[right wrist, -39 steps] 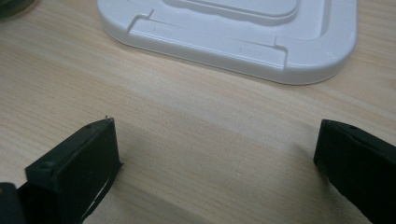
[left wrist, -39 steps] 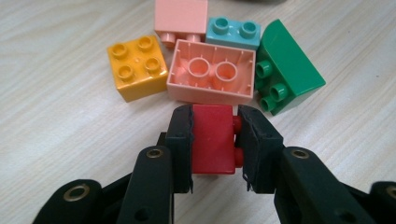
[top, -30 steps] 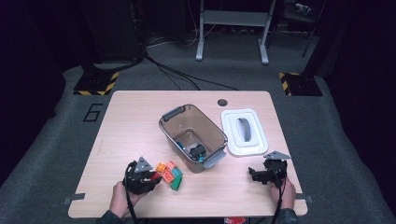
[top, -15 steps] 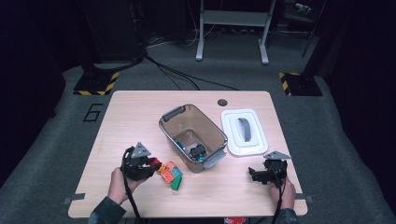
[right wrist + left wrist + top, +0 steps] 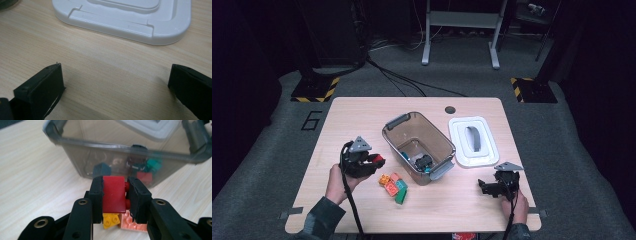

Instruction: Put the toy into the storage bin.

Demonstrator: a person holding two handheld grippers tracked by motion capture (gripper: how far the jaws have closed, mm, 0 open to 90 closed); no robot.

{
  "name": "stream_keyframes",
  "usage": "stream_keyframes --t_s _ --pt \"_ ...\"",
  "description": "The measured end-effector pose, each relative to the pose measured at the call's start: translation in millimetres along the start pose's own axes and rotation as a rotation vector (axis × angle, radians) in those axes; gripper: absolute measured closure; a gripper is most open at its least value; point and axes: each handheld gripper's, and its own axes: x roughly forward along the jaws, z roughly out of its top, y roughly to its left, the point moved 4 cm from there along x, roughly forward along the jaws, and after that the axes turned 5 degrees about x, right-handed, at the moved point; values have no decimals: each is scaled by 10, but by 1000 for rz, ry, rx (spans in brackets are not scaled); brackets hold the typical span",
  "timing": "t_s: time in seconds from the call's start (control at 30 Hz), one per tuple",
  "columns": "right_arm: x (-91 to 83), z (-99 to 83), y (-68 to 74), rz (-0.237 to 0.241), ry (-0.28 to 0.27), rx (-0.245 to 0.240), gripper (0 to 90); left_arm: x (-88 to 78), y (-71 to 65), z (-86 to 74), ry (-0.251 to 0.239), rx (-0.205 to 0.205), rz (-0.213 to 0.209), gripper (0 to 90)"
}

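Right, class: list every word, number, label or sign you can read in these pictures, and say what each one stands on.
"6": a dark numeral on the grey floor mat, beside the table's far left corner.
Yellow and black hazard stripes, no wording: on two floor blocks beyond the table.
No readable text on the bin, the lid, the red brick or the other bricks.
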Motion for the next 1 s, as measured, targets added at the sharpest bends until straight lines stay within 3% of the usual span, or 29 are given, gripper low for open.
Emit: stream_keyframes --t_s 0.33,0.63,0.8,1.0 --pt "0 0 0 0 0 0 0 18 33 453 -55 27 -11 674" --pt "0 0 0 0 0 0 0 277 -62 753 -65 39 -67 674" --pt "0 0 0 0 0 0 0 446 -130 789 -27 41 -98 674" --pt "0 0 0 0 0 0 0 616 -194 701 38 40 -126 672"
